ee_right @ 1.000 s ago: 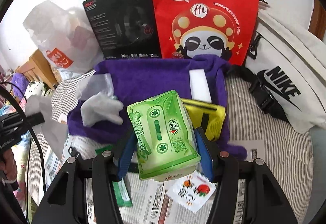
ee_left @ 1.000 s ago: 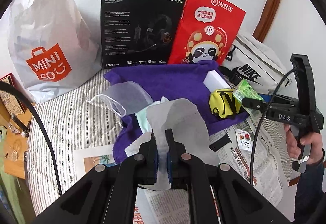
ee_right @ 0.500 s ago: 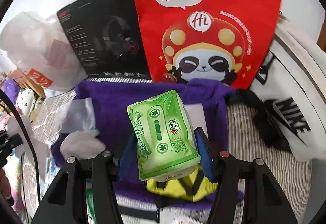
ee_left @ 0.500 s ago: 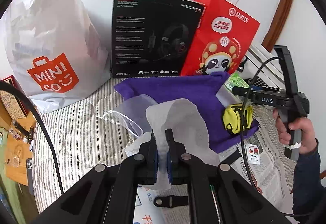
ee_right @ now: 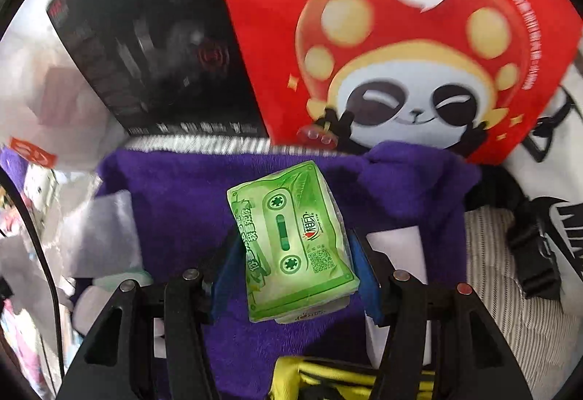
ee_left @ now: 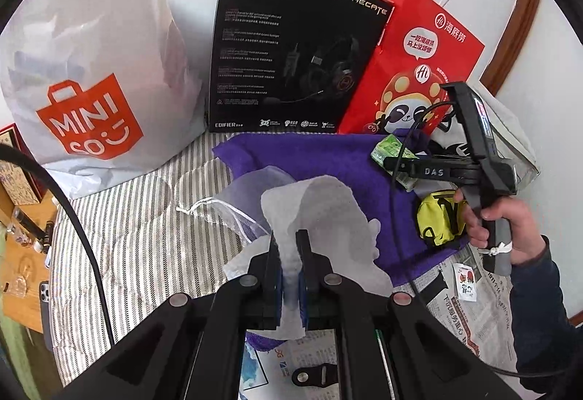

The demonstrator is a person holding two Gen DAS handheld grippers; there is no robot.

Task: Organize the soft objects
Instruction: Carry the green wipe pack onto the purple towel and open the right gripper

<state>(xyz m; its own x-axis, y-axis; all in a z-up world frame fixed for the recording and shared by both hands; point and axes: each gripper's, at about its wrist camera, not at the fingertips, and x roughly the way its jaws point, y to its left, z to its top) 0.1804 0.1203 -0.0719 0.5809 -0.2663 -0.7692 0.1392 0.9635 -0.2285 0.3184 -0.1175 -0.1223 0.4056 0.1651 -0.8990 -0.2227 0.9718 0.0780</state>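
Green tissue pack (ee_right: 293, 243) pinched between the blue pads of the right hand-held gripper (ee_right: 293, 254), held above a purple towel (ee_right: 175, 203) spread on a striped bed (ee_left: 138, 228). White tissue sheet (ee_left: 320, 214) clamped in the tightly closed left hand-held gripper (ee_left: 289, 254), draping over both sides of the fingers near the towel's front edge. Seen from the left camera, the right hand-held gripper (ee_left: 395, 163) carried by a hand (ee_left: 506, 228) in a dark sleeve, with a yellow pouch (ee_left: 437, 221) on the towel just below it. Behind the towel, against the wall: white shopping bag (ee_left: 94, 72), black headset box (ee_left: 291, 50), red paper bag (ee_right: 400, 28) with panda print. Newspaper (ee_left: 470, 309) lying on the bed at the right.
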